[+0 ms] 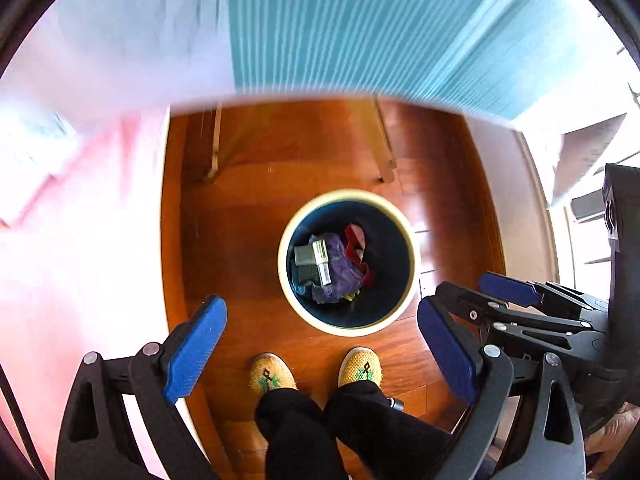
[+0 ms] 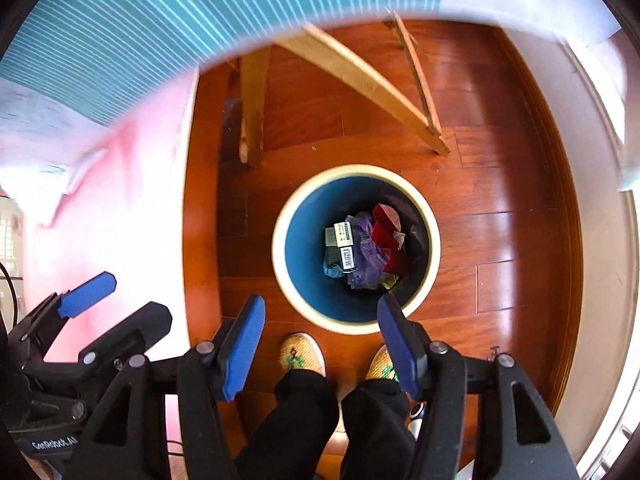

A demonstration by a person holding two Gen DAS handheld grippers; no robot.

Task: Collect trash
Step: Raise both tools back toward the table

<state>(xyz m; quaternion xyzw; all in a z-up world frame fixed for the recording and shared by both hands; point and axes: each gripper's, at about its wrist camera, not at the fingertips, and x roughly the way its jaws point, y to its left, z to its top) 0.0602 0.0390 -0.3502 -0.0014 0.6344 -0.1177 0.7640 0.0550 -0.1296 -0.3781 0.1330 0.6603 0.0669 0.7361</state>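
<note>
A reddish-brown polished wooden plank floor (image 2: 500, 184) is spanning the scene. Pale angled wooden legs (image 2: 252, 120) are standing on it beneath a teal-and-white striped cloth (image 1: 340, 28). A pink fabric surface (image 1: 80, 240) is lying alongside. Yellow woven slippers (image 1: 272, 372) and black trousers (image 1: 300, 432) are showing below.

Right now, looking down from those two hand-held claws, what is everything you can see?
Bin: one, blue inside with a cream rim, on the floor ahead of the feet.
Trash: a small heap, purple, red, black and white pieces, at the bin's bottom.
Floor: one, reddish-brown wood boards.
Wooden legs: several, pale wood, beyond the bin.
Striped cloth: one, teal with white lines, above the legs.
Slippers: two, yellow knit with green, below the bin.
Trouser legs: two, black.
Left gripper: blue pads, open, empty.
Right gripper: blue pads, open, empty.
</note>
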